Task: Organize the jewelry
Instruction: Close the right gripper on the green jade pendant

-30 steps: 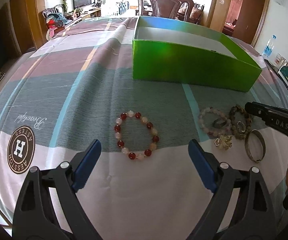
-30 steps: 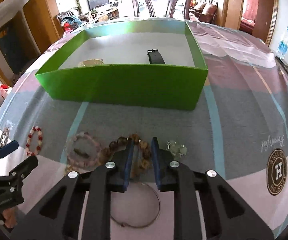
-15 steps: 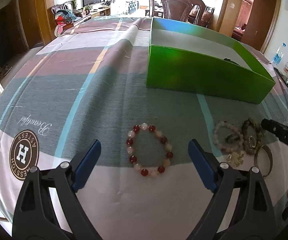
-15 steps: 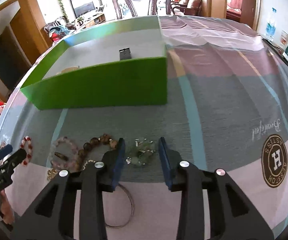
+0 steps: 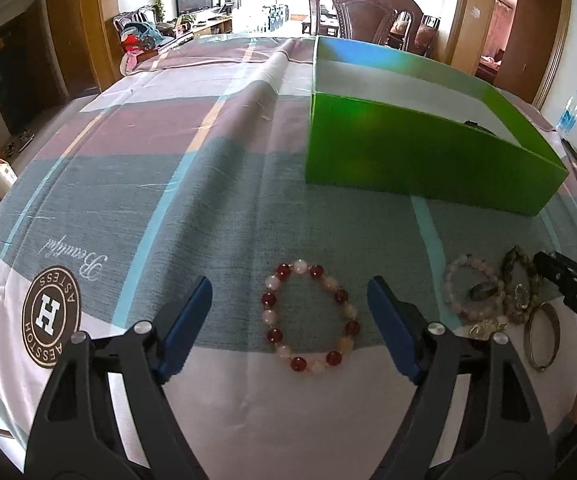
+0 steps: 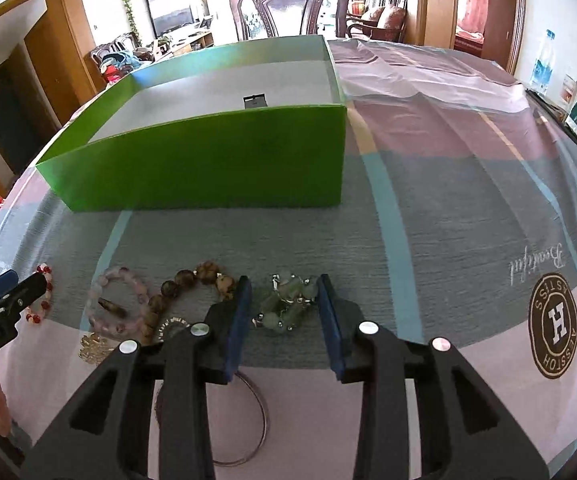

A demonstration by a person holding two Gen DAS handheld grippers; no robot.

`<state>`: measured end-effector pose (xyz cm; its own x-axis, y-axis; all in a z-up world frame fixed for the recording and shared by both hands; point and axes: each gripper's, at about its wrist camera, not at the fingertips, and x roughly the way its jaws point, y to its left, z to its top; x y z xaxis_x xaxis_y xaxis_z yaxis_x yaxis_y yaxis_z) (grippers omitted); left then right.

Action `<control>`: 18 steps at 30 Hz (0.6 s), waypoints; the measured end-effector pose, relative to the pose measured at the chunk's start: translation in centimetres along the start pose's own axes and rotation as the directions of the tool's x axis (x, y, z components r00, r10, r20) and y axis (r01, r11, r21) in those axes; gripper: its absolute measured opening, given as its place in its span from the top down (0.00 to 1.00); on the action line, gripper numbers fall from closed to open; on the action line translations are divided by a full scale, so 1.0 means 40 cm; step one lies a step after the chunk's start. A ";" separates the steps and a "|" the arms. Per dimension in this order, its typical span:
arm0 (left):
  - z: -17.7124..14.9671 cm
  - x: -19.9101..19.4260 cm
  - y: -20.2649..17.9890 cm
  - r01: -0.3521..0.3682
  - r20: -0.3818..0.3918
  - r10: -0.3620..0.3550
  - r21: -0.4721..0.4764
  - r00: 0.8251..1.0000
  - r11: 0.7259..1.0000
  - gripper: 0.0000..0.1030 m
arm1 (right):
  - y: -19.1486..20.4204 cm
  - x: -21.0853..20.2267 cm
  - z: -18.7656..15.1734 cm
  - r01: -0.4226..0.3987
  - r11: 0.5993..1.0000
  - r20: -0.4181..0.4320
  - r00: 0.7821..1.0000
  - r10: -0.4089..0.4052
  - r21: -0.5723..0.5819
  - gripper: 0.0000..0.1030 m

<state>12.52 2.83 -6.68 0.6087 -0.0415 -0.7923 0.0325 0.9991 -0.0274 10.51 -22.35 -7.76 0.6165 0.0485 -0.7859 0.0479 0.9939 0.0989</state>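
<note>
So we're at the pick-up stage on both sides, nothing lifted yet. Biggest thing on the striped tablecloth point(image 6: 468, 184) is the green box point(image 6: 208, 168), open-topped, sitting well beyond the jewelry; we can make out a dark strap-like piece point(image 6: 254, 101) already lying inside, so we guess that's where everything goes.

Left gripper point(image 5: 288, 312) has its blue pads spread wide, and they've just been narrowing a little. The red and pale bead bracelet point(image 5: 310, 316) lies flat on the cloth between them, not touched by either pad. Next move there, as we see it: drop lower and squeeze on one side of the loop, since the whole ring is nearly as wide as the gap.

Right gripper point(image 6: 284, 312) sits partly spread, having just opened up some, with the green stone piece point(image 6: 286, 306) between the pads. The pads look very near it, but we can't see them pressing, so we're calling it not gripped.

What's in the way: the brown bead bracelet point(image 6: 192, 288) is just beside the right gripper's left-hand pad, with the pink bracelet point(image 6: 116, 304) next to it and a thin metal bangle point(image 6: 244, 420) lying under the gripper body. A small gold charm point(image 6: 94, 346) sits near those. Closing could snag the brown beads if the pad drifts.
</note>
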 end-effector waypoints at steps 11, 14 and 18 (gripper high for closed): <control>-0.003 0.020 -0.015 -0.019 -0.027 0.019 0.022 0.999 1.000 0.25 | -0.014 -0.003 -0.001 -0.018 1.000 0.008 1.000 0.018 0.012 0.66; -0.002 0.026 -0.020 -0.017 -0.032 0.018 0.029 0.999 0.999 0.25 | -0.018 -0.002 -0.002 -0.020 1.000 0.010 1.000 0.019 0.013 0.66; -0.001 0.028 -0.026 -0.014 -0.029 0.015 0.040 0.999 0.999 0.25 | -0.017 -0.003 -0.004 -0.016 1.000 0.013 1.000 0.016 0.009 0.66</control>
<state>13.12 1.73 -7.56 0.5858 -0.0265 -0.8101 0.0561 0.9984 0.0080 10.28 -23.01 -7.83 0.6273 0.0631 -0.7762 0.0452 0.9921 0.1172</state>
